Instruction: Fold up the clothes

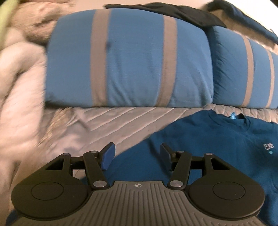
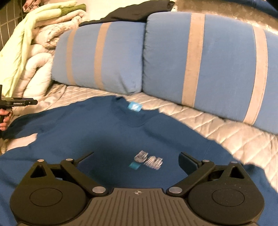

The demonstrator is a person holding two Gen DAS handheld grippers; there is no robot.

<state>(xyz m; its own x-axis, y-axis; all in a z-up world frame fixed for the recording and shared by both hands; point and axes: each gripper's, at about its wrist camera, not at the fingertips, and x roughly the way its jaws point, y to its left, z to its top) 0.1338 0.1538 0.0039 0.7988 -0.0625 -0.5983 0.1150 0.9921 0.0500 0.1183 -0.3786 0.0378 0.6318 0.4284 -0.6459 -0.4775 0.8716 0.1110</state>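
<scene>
A dark blue T-shirt (image 2: 107, 132) lies spread flat, front up, on a grey quilted bed cover (image 2: 217, 128). Its collar with a light blue label (image 2: 134, 106) points toward the pillows, and a small chest print (image 2: 149, 161) shows. My right gripper (image 2: 137, 158) hovers open over the chest, nothing between its fingers. In the left wrist view the same T-shirt (image 1: 208, 142) fills the lower right. My left gripper (image 1: 137, 153) is open above the shirt's left shoulder and sleeve edge. The left gripper's body (image 2: 19, 102), held by a hand (image 2: 4, 120), shows at the far left of the right wrist view.
Two blue pillows with grey stripes (image 1: 128, 60) (image 2: 208, 57) lie across the bed beyond the shirt. A bundled pale quilt (image 2: 34, 52) is piled to the left. Dark clothes (image 1: 165, 10) lie behind the pillows. Bare quilted cover (image 1: 97, 125) stretches left of the shirt.
</scene>
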